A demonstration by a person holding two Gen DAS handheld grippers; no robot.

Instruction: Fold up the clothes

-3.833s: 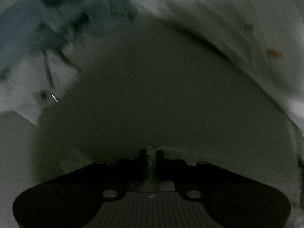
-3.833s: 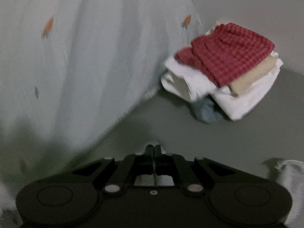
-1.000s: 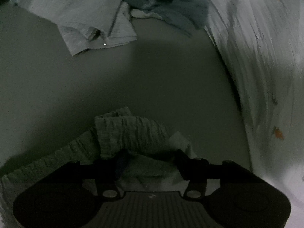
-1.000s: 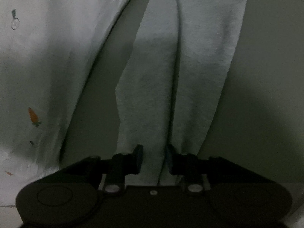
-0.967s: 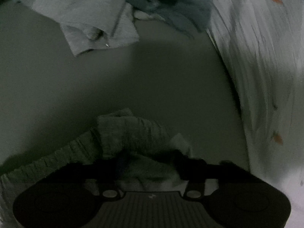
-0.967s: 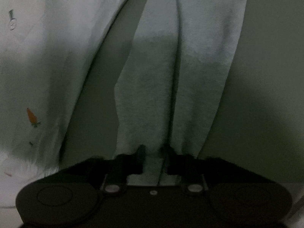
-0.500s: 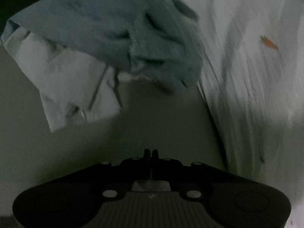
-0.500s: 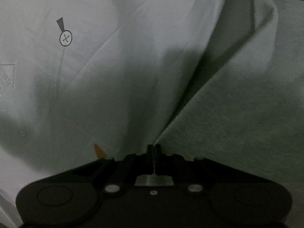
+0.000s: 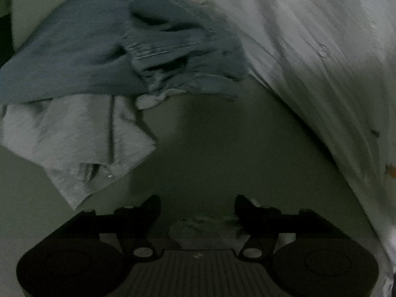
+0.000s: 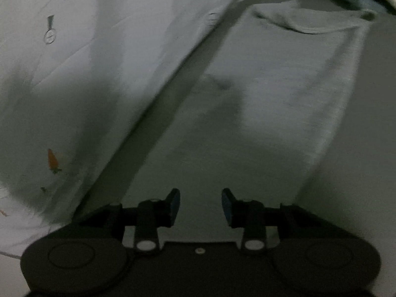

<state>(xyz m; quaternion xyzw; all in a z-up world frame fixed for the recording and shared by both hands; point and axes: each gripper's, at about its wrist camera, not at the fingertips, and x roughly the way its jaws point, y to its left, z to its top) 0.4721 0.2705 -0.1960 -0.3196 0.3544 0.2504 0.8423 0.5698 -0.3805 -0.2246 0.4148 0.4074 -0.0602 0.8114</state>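
Note:
A pale grey-green garment (image 10: 259,113) lies flat on the grey surface, folded lengthwise, running away from my right gripper (image 10: 200,204). That gripper is open and empty, just above the garment's near end. My left gripper (image 9: 196,206) is open too, with a crumpled bit of the same pale cloth (image 9: 203,225) lying below and between its fingers, not held. A white sheet with small carrot prints (image 10: 74,79) lies left of the garment; it also fills the right of the left wrist view (image 9: 321,61).
A heap of unfolded clothes sits ahead of the left gripper: a blue-grey garment (image 9: 118,44) on top of a light grey one (image 9: 81,143). Bare grey surface (image 9: 222,148) lies between the heap and the left gripper.
Both grippers were shut on the pale garment half a second ago and have opened, letting it go. The right view now shows the garment laid flat.

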